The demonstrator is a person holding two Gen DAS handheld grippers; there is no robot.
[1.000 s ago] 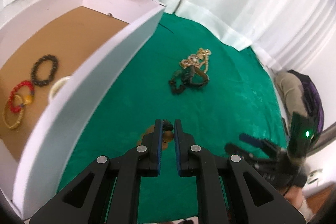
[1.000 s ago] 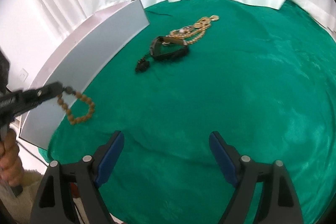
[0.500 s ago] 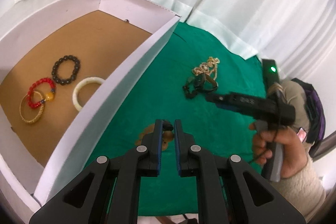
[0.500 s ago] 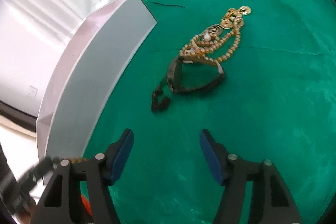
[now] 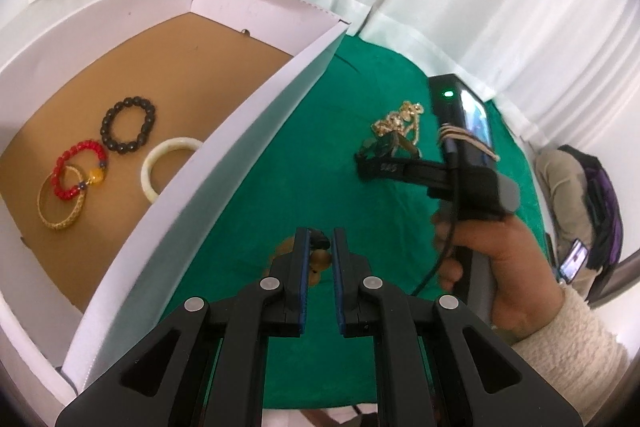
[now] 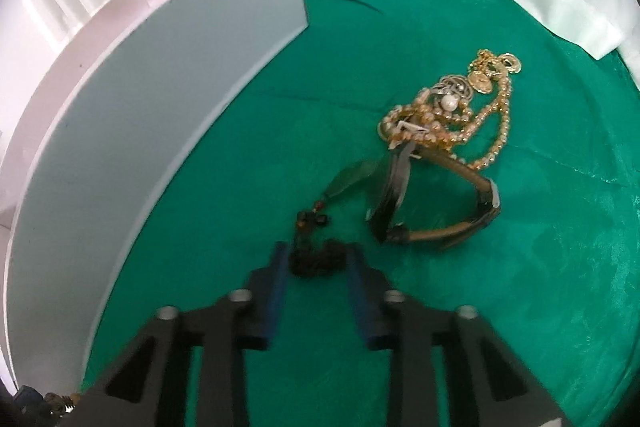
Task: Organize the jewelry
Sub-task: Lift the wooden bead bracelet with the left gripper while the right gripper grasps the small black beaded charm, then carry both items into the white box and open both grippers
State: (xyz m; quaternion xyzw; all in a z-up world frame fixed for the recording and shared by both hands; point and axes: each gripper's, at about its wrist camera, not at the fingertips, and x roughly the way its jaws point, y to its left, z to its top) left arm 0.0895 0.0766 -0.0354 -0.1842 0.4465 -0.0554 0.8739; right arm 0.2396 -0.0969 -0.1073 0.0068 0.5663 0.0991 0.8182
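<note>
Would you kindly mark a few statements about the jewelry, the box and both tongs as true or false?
1. The left tongs grip a brown bead bracelet. True.
2. The box holds four bracelets. True: black, red, gold, white.
3. The right tongs are shut on the gold necklace. False: they are open, either side of a dark bead piece.
4. The cloth is red. False: it is green.
5. The strap lies inside the box. False: it lies on the cloth beside the necklace.
</note>
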